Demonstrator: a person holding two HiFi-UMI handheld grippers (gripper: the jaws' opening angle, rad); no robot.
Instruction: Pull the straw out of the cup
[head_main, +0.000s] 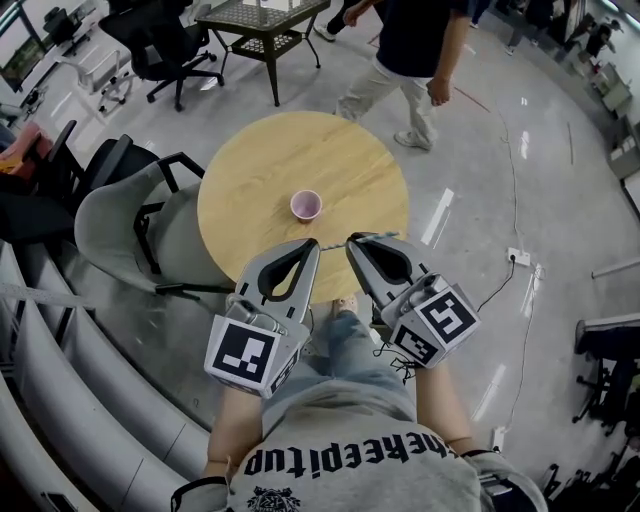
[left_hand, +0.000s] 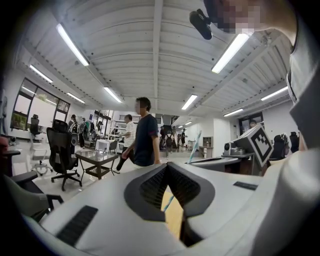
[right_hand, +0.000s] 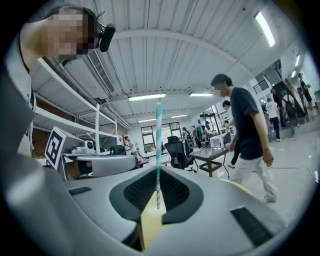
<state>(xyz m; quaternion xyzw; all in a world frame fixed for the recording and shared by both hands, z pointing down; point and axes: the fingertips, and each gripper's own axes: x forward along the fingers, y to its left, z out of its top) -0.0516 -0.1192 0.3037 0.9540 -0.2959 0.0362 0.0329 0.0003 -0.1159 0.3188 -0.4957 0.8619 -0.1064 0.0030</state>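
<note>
Head view, cup: the pink cup (head_main: 306, 205) stands upright on the round table (head_main: 250, 170), a little toward its near edge, with no straw in it.
Head view, straw: the striped straw (head_main: 333, 243) lies about level above the table's near edge, well apart from the cup, spanning the gap between the two tool tips.
Head view, right gripper (head_main: 352, 242): over the near edge, with the straw running out from its tip.
Head view, left gripper (head_main: 315, 243): just beside the straw's free end; contact cannot be told.
Left gripper view: jaws closed tip to tip on nothing; the straw (left_hand: 194, 146) shows beyond them.
Right gripper view: jaws clamped on the straw (right_hand: 158, 150) near one end, most of its length standing free.
Step in hand: the straw looks already out, so what remains is carrying it clear.
Doing it well: hold the clamp firm but not crushing, and steer the free end wide of the left tool and the cup rim.
</note>
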